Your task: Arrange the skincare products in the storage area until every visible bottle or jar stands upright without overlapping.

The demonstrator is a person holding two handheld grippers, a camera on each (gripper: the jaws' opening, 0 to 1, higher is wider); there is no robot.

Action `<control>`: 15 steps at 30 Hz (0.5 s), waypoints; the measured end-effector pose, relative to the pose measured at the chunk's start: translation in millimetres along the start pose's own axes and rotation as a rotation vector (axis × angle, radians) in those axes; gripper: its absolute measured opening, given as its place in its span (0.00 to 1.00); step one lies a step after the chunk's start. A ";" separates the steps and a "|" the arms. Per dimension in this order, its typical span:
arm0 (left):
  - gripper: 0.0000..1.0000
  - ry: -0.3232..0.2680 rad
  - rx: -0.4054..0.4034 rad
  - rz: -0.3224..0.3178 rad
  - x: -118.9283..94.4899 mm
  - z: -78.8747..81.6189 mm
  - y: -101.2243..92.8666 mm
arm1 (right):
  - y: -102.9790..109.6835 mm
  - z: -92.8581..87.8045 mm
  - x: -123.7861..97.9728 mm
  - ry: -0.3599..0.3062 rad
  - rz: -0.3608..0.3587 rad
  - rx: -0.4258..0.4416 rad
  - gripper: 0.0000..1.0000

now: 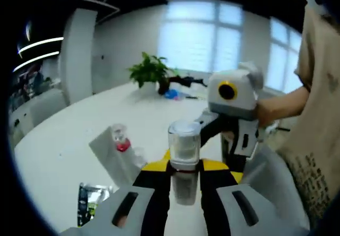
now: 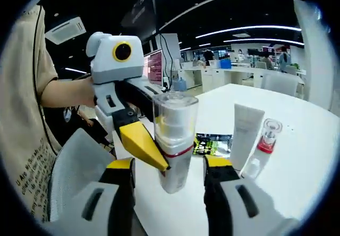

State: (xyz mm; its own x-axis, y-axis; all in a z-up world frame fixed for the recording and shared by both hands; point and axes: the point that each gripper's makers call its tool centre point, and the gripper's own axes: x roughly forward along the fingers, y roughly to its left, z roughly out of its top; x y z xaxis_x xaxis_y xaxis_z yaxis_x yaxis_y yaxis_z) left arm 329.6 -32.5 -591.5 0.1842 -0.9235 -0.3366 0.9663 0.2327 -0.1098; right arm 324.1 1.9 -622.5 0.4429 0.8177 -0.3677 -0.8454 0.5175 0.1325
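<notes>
Holding a clear-capped bottle (image 1: 184,156) upright above the white surface (image 1: 64,145), the left gripper (image 1: 185,180) has its jaws pinching the frosted cylindrical body. The right gripper (image 2: 169,175) sits just beside the same bottle, jaws spread, not gripping. Placement is judged unfinished: on the surface, a white tube (image 2: 245,132) stands on its cap, a small red-collared bottle (image 2: 264,145) lies tilted against it, and a glossy dark packet (image 2: 212,144) lies flat.

White tube (image 2: 245,135), red-capped bottle (image 2: 267,136) crowd right; tabletop (image 2: 313,156) beyond open.
</notes>
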 end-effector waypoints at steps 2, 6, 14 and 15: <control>0.16 -0.021 -0.007 -0.010 3.2 -4.3 2.4 | -1.2 -8.5 1.1 0.023 -0.016 0.009 0.59; 0.16 -0.002 0.005 0.012 11.0 -23.1 13.4 | -3.7 -22.7 0.6 0.061 -0.036 0.018 0.63; 0.16 -0.016 0.033 0.026 19.2 -45.2 32.0 | -19.3 -42.1 -6.3 0.088 -0.106 0.077 0.71; 0.16 -0.016 0.033 0.030 20.5 -48.8 35.5 | -21.8 -45.1 -7.8 0.091 -0.118 0.087 0.72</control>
State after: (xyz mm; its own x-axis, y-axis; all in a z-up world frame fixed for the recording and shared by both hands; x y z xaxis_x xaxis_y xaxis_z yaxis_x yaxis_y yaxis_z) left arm 358.9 -28.3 -648.0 0.2160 -0.9209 -0.3245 0.9656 0.2508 -0.0690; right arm 325.6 -27.1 -664.0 0.5057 0.7256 -0.4666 -0.7580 0.6320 0.1613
